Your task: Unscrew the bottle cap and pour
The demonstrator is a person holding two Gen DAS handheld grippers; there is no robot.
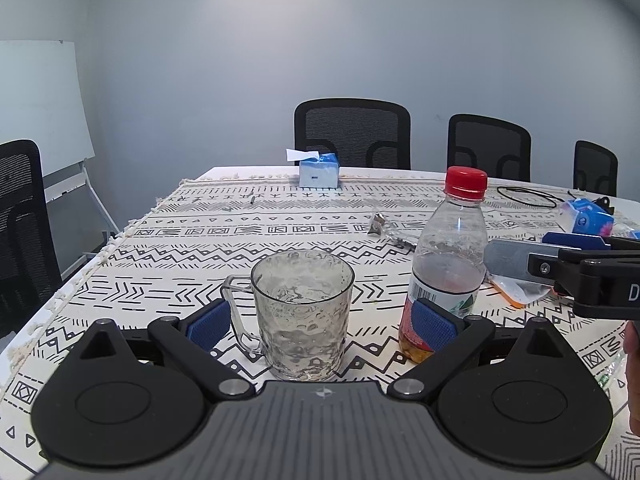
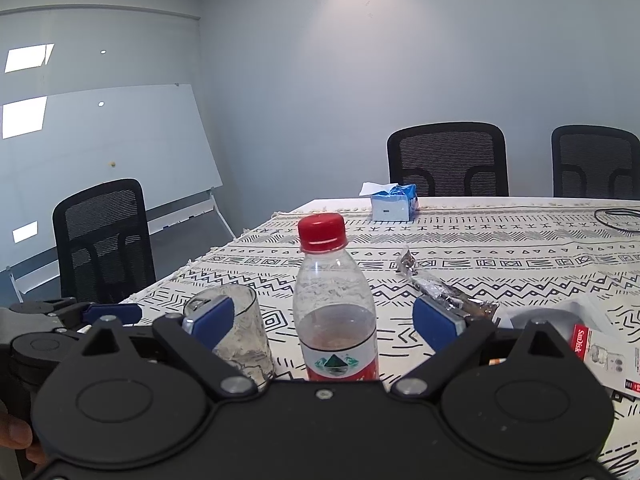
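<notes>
1. The bottle [image 2: 335,312] stands upright on the desk [image 1: 168,248], just right of the glass mug [image 1: 303,312], directly ahead of the right claw [image 2: 334,320] and between its spread fingers, which do not appear to touch it. Thin clear plastic, roughly half full or less of a brownish drink, so it should be light and easy to tip, and the wall will likely dent if squeezed hard.
2. Best hold, I judge, is the labelled waist, where the red-and-white wrap gives some friction; the bare shoulder above looks smooth and slippery.
3. The red cap [image 2: 322,233] is still screwed on; its ribbed side suits a pinch from the padded fingers [image 2: 210,322], which are blue and textured.
4. The mug is clear, dimpled glass with a side handle, empty, stiff and breakable; it looks heavier than the bottle and steady for pouring.
5. The left claw [image 1: 320,326] is also spread wide, the mug sitting between its fingers, nothing gripped.
6. The patterned cloth [image 1: 280,216] over the desk is woven and fringed, soft enough to wrinkle under a sliding base.
7. Farther off lie a crinkled wrapper [image 2: 440,292], a blue tissue box [image 1: 319,172] and a black cable loop [image 1: 528,196].
</notes>
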